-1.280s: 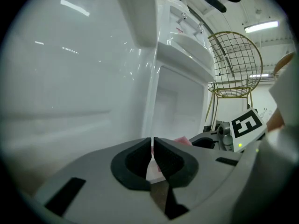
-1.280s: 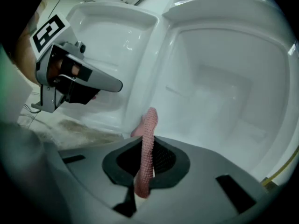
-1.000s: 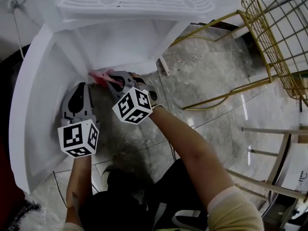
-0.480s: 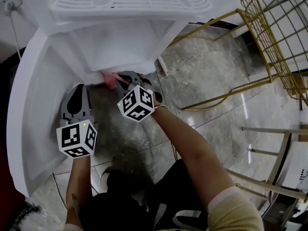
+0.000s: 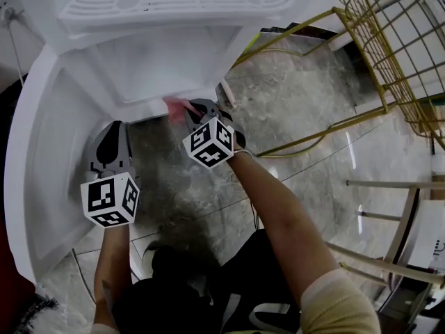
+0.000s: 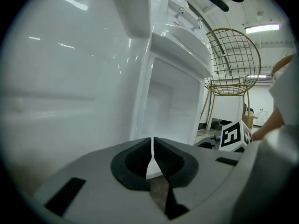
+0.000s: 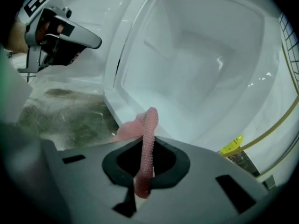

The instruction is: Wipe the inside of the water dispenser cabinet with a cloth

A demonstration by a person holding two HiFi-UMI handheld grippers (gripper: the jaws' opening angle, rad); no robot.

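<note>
The step in hand is wiping along the bottom edge of the cabinet opening. It goes well only if the right claw [image 7: 147, 148] lays the cloth [image 7: 148, 125] flat on the white plastic instead of dragging a thin tip across it. That claw is closed on the pink cloth, which stands up between the jaws as a narrow folded strip, with a looser fold spilling forward toward the sill. Held this way, little of the cloth would meet the wall at once. The person would do better to tilt the claw down, let the free fold spread on the cabinet floor, and sweep in overlapping strokes from the sill to the back wall, then up the sides. The hard jaws should stay off the plastic so they do not scrape it.

The water dispenser cabinet [image 7: 201, 64] lies open straight ahead of the right claw, its hollow just beyond the cloth. In the head view the cloth sits at the lower lip of the opening and is probably touching it, though motion blur makes contact hard to confirm. The left claw [image 6: 153, 146] has its jaws together on nothing. It hangs beside the open door [image 5: 31, 158], to the left of the right claw and apart from the cloth, where it could steady the door if needed.
</note>
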